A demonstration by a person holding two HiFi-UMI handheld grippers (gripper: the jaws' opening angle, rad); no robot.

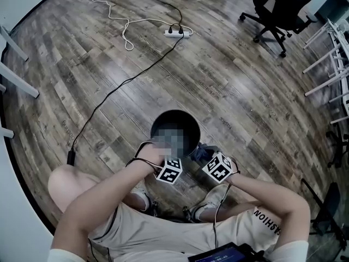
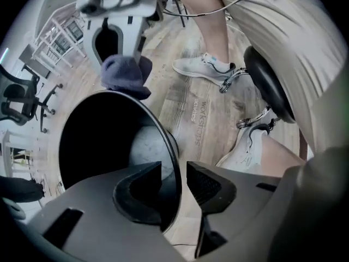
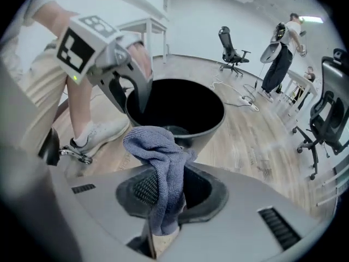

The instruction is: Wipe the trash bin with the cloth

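A black round trash bin (image 1: 163, 117) stands on the wood floor between the person's feet. My left gripper (image 2: 174, 179) straddles the near rim of the bin (image 2: 163, 138), one jaw inside and one outside, with gaps on both sides, so it is open. In the head view the left gripper (image 1: 161, 156) sits at the bin's near edge. My right gripper (image 3: 163, 192) is shut on a grey-blue cloth (image 3: 158, 152), which bunches up just outside the bin's rim (image 3: 210, 125). The cloth (image 2: 126, 75) also shows at the bin's far rim in the left gripper view.
The person's white shoes (image 1: 215, 198) flank the bin close by. A power strip (image 1: 178, 33) with trailing cables lies farther out on the floor. A black office chair (image 1: 278, 10) and white racks (image 1: 332, 53) stand at the right. A black stool seat (image 2: 267, 81) is near the leg.
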